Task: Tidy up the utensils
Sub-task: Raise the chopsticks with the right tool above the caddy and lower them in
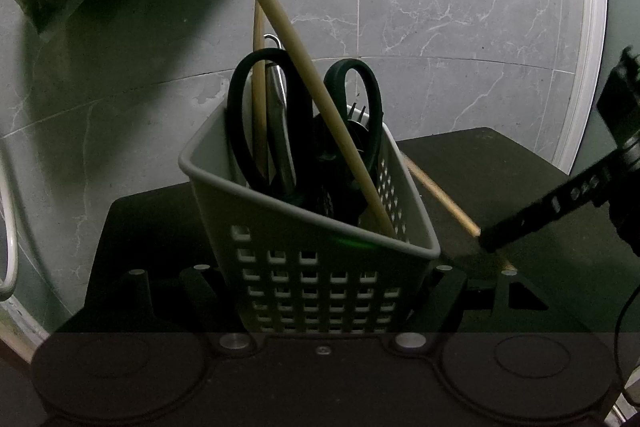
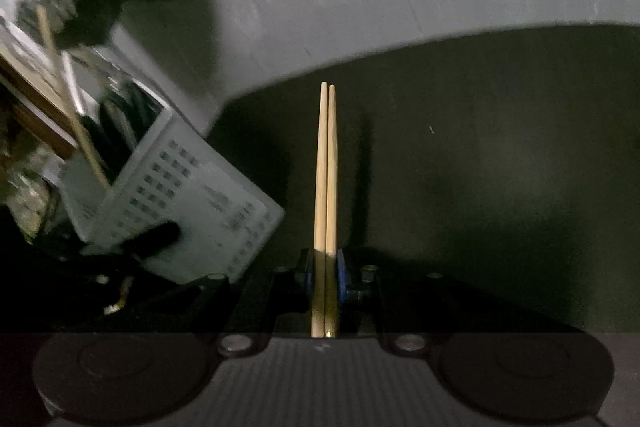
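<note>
Right gripper [image 2: 325,263] pinches two chopsticks [image 2: 326,167] over the dark table [image 2: 480,167]; left gripper [image 1: 332,283] clamps the caddy [image 1: 312,267]. Next move probably calls for dropping them tips-first inside.

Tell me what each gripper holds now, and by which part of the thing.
The right gripper holds a pair of chopsticks near their thick ends. The left gripper clamps the grey utensil basket by its lower sides.
</note>
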Motion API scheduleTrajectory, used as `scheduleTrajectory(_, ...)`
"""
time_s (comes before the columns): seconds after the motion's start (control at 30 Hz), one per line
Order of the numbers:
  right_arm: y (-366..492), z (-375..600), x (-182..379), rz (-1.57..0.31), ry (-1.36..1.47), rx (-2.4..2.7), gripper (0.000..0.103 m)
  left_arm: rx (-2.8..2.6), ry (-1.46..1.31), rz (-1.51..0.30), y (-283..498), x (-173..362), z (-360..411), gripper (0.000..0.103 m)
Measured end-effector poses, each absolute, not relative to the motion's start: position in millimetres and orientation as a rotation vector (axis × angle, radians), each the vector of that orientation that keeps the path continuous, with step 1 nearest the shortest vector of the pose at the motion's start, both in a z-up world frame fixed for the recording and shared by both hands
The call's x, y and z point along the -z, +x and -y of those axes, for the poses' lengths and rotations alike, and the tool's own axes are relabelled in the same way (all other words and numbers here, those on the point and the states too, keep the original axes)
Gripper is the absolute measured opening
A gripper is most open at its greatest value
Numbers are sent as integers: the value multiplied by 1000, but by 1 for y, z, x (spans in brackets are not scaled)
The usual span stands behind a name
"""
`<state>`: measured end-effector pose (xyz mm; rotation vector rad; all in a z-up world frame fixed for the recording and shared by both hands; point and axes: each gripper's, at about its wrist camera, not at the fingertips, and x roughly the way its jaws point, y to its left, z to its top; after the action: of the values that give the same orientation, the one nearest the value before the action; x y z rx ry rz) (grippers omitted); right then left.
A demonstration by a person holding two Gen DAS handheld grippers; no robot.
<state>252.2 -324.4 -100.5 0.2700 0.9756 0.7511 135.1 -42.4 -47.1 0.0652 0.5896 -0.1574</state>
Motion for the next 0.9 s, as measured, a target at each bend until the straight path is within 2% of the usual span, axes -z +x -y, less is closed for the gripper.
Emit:
scheduleTrajectory(0.17,243,332,72,-825,301,-808,13,158,65,-589,135,47,42,76)
scheduleTrajectory(0.5,241,328,26,-646,323,-847,13,157,65,-589,135,47,42,76)
scheduleTrajectory(0.9,231,281,-36,-429,356,-1005,13,157,65,-589,135,47,43,76)
